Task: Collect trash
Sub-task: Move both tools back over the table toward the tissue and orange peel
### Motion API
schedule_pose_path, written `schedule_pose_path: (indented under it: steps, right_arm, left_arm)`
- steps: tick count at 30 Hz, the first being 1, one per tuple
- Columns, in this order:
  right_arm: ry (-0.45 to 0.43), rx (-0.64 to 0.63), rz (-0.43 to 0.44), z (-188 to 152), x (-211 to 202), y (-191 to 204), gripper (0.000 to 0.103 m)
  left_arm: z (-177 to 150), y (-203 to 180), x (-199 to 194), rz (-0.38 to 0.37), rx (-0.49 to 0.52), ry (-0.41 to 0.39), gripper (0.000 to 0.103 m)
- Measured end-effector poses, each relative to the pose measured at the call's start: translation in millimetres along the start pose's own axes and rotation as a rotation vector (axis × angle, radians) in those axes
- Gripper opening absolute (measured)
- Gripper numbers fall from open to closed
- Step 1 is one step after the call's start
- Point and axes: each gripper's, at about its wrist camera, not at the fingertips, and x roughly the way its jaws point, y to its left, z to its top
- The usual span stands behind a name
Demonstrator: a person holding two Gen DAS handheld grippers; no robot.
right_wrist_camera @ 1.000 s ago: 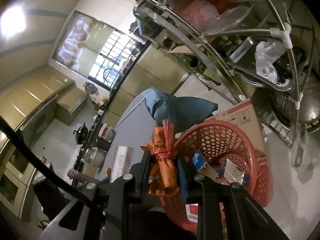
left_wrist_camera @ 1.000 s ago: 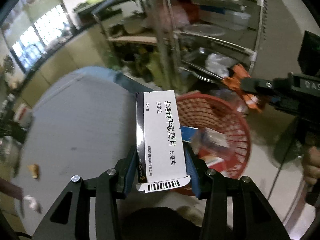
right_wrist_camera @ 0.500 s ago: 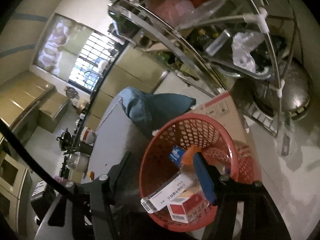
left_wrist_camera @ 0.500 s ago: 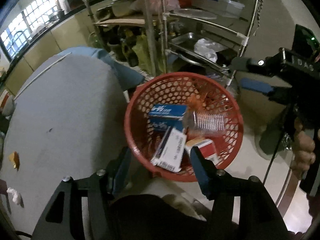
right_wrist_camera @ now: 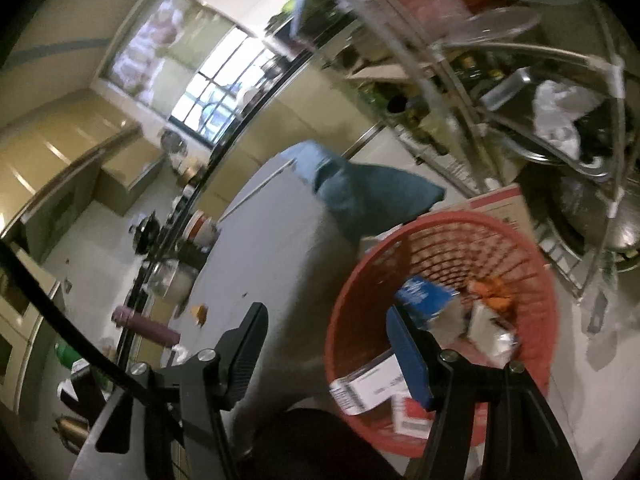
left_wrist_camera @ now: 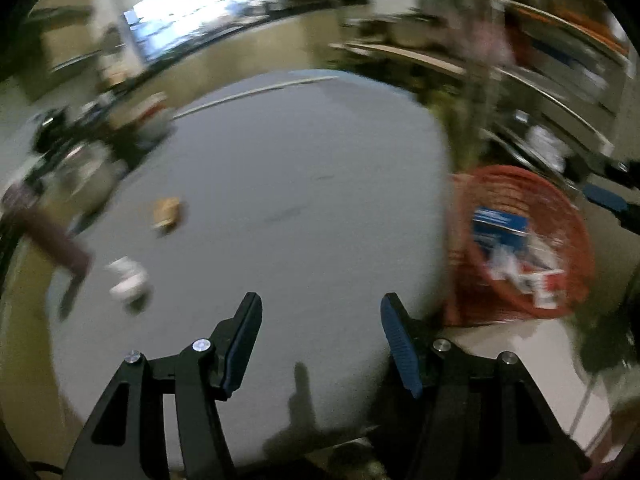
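- The left gripper (left_wrist_camera: 321, 320) stands spread with nothing between its blue pads; its jaws have just been opening. It hangs over the near edge of a grey table (left_wrist_camera: 304, 168).
- The right gripper (right_wrist_camera: 326, 338) is also spread and empty, and its jaws have just been opening too. Its right finger (right_wrist_camera: 408, 356) lies across the near rim of the basket (right_wrist_camera: 532, 264) in this view.
- The red mesh basket stands on the floor just right of the table, in front of a cardboard box (right_wrist_camera: 504, 208).
- In the basket lie a white carton with a barcode (right_wrist_camera: 366, 386), a blue box (right_wrist_camera: 420, 296), a red and white box (right_wrist_camera: 408, 416) and an orange wrapper (right_wrist_camera: 492, 294) at the far side.
- Trash on the table: a tan scrap (left_wrist_camera: 167, 211) at the left and a white crumpled bit (left_wrist_camera: 128, 276) nearer, both well apart from the basket. The left view is blurred, so what they are is unclear.
- A maroon cylinder (right_wrist_camera: 146, 326) lies at the table's left edge.
- A blue cloth (right_wrist_camera: 360, 192) hangs over the table's far right corner.
- A metal rack (right_wrist_camera: 520, 80) with pans stands at the far right.
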Motion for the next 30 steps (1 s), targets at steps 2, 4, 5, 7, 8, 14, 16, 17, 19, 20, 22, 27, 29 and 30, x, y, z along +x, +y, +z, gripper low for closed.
schedule_pose_path:
  steps: [2,4,5,7,8,14,16,17,19,20,22,27,29,30]
  right_arm:
    - [0.028,-0.032,0.013,-5,10,17,0.066]
    - [0.064,-0.072,0.025,-12,22,37,0.066]
    - [0.077,-0.088,0.030,-15,26,45,0.066]
    - [0.106,-0.129,0.041,-22,35,66,0.066]
    - [0.118,-0.147,0.045,-25,39,74,0.066]
    - [0.183,-0.247,0.062,-45,61,128,0.066]
    - [0.204,-0.288,0.065,-53,68,148,0.066]
    - [0.213,-0.302,0.065,-57,70,154,0.066]
    - [0.243,-0.332,0.065,-66,80,170,0.066]
    - [0.254,-0.340,0.065,-70,83,175,0.066]
    - [0.282,-0.353,0.064,-76,95,187,0.066]
    - [0.352,-0.362,0.051,-73,138,222,0.066]
    - [0.386,-0.378,0.023,-71,162,239,0.066]
    - [0.398,-0.380,0.016,-71,175,248,0.066]
  left_arm:
    - [-9,27,-4,0.062,-0.049,-0.009,0.064]
    - [-17,51,-7,0.143,-0.091,-0.012,0.065]
    - [-23,66,-9,0.176,-0.116,-0.013,0.065]
    - [-34,95,-13,0.221,-0.174,-0.013,0.065]
    - [-38,106,-15,0.237,-0.199,-0.010,0.065]
    - [-61,159,-23,0.298,-0.324,0.001,0.065]
    - [-72,172,-23,0.296,-0.356,0.004,0.065]
    - [-76,177,-22,0.292,-0.367,0.006,0.065]
    - [-81,183,-21,0.288,-0.388,0.013,0.065]
    - [-86,187,-19,0.284,-0.402,0.019,0.065]
    - [-93,195,-19,0.279,-0.427,0.028,0.065]
    - [-103,213,-13,0.282,-0.463,0.038,0.065]
    - [-106,218,-11,0.277,-0.480,0.044,0.065]
    - [-108,221,-10,0.272,-0.489,0.049,0.065]
